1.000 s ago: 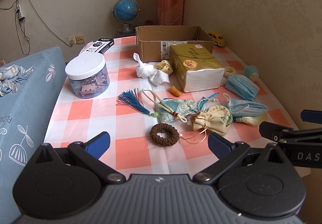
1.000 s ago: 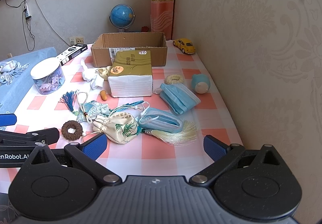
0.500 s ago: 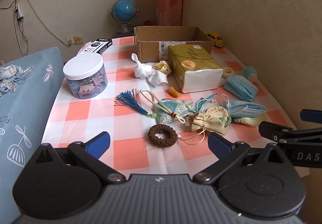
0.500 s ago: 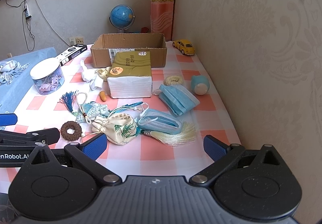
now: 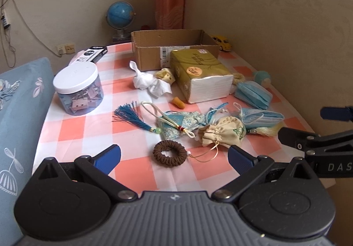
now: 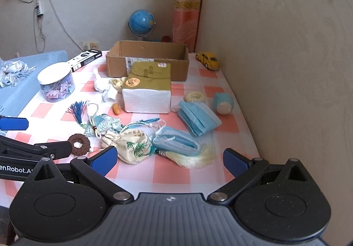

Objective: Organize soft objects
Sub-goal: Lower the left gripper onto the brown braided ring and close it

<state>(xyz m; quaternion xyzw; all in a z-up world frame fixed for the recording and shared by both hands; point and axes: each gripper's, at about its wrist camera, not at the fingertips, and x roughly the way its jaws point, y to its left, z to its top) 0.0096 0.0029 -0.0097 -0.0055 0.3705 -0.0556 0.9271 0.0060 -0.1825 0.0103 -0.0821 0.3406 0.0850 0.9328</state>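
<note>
Both tools have edged closer to the clutter since a second ago. Left tool (image 5: 174, 158) and right tool (image 6: 169, 161) are spread wide, holding nothing. Soft things lie in front of the cardboard box (image 6: 147, 58): brown scrunchie (image 5: 169, 152), cream pouch (image 6: 132, 146), blue masks (image 6: 198, 118). Best pinch the pouch at its gathered neck.

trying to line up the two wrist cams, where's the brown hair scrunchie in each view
Left wrist: the brown scrunchie lies low and centre on the checked cloth, between the open fingers of the left gripper.
Right wrist: the same scrunchie sits low on the left, just past the tip of the other gripper's black finger.
Shared landmark: the cream drawstring pouch lies just right of it in both views.
</note>
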